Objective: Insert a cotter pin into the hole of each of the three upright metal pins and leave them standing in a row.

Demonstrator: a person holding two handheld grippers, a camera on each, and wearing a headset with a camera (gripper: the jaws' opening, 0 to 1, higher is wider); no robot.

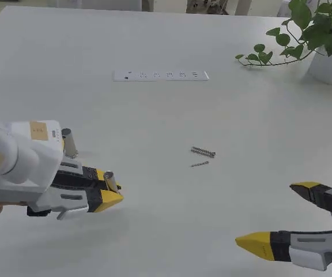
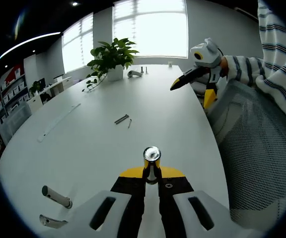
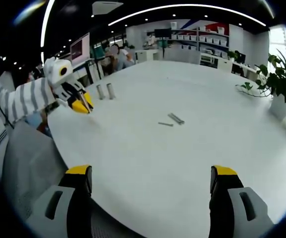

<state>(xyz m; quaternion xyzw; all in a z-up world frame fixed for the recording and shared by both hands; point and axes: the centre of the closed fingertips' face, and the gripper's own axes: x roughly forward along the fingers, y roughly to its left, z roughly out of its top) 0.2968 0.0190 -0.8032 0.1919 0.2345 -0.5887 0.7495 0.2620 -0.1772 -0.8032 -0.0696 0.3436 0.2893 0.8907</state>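
Count on my bench

Three metal pins [image 1: 69,143]; a small bunch of cotter pins [image 1: 203,152], too fine to number, plus one loose; one power strip [image 1: 161,75]; one potted plant [image 1: 327,64]; my left gripper [image 1: 109,186] and right gripper [image 1: 267,212], two.

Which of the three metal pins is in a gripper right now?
The pin clamped in the left gripper; the other two pins stand free on the table.

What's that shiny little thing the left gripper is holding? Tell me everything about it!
It is a small metal pin, a smooth silvery cylinder with a round, shiny top. The left gripper is shut on it, the yellow-tipped jaws pinching its sides. It stands roughly upright over the white table. Whether its bottom touches the table cannot be told.
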